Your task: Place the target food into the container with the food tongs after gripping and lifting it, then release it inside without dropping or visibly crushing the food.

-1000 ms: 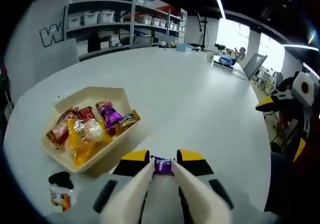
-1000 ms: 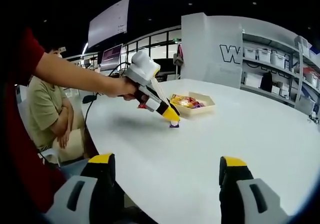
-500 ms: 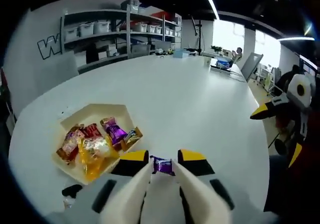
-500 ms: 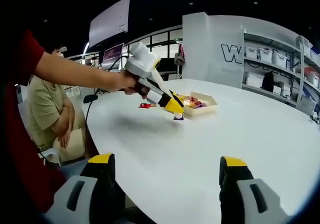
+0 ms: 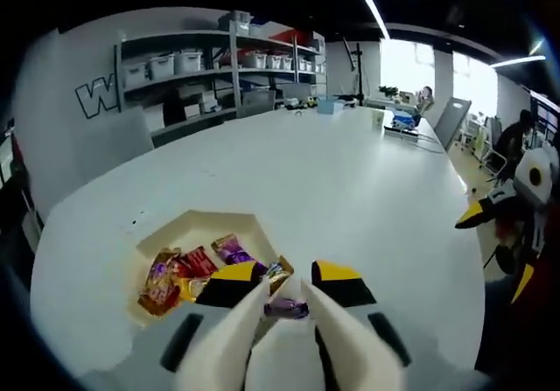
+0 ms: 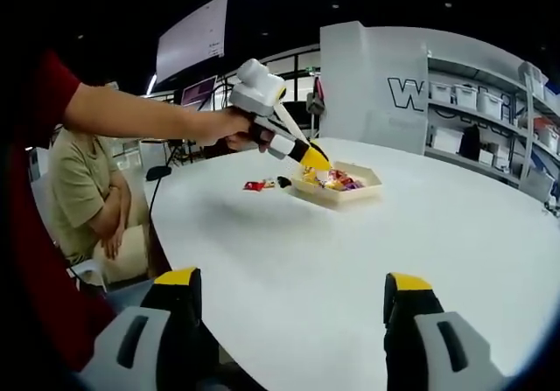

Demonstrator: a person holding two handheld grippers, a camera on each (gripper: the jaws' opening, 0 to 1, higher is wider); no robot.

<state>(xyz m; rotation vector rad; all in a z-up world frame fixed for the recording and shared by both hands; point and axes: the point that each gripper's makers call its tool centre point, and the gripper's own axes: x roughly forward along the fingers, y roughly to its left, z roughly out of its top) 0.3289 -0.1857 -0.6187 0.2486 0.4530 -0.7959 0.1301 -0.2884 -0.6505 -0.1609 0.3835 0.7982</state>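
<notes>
The left tool (image 5: pixel 285 302) is clamped on a small purple-wrapped candy (image 5: pixel 286 307), pinched across its middle between the two yellow-tipped jaws; the candy hangs just over the near rim of the tray (image 5: pixel 188 231), not yet inside. By its look it is very light, and the foil wrapper is likely slick and crinkly, so it could slide out if the jaws ease too soon; the filling may be soft or brittle, so a gentle hold across the body, not the twisted ends, seems the safest place. A harder squeeze would gain nothing and could dent it.

The tray is shallow with a low wall, and its near half already holds a heap of wrapped sweets (image 5: pixel 179 273) — red, orange and purple; the far half of the tray floor is bare, which looks like the better spot to let go. In the right gripper view the left tool (image 6: pixel 317 159) hovers over the tray (image 6: pixel 360 190), with a loose red-wrapped sweet (image 6: pixel 255 185) on the bench just beside the tray on the person's side.

The right tool (image 6: pixel 289 299) stands with its jaws wide apart and holds nothing, well apart from the tray near the bench (image 6: pixel 350 260) edge; the white bench around the tray gives free room on every side — the only edge to mind is the tray's own rim.
</notes>
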